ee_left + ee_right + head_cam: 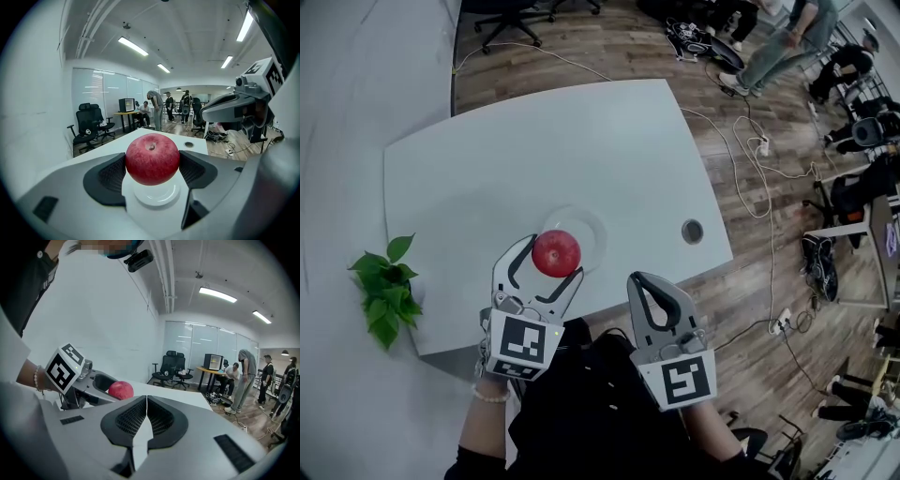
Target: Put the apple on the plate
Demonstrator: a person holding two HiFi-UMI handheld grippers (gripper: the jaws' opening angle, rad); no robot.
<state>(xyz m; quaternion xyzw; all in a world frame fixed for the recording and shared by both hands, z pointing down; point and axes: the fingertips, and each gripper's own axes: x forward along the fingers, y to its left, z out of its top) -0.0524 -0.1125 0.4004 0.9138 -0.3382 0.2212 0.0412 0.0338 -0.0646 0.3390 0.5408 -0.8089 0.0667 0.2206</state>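
A red apple [556, 253] is held between the jaws of my left gripper [546, 262], a little above the clear glass plate [592, 230] on the white table [534, 150]. In the left gripper view the apple [152, 159] fills the gap between both pads, with the plate [157, 194] right beneath it. My right gripper [649, 288] hangs at the table's near edge, jaws shut and empty. From the right gripper view the pads meet at my right gripper [146, 414], and the apple [121, 390] shows to the left.
A round cable hole [692, 231] lies right of the plate. A green potted plant [388, 287] stands off the table's left corner. Cables and a power strip [762, 146] run over the wooden floor at right. People and office chairs stand far back.
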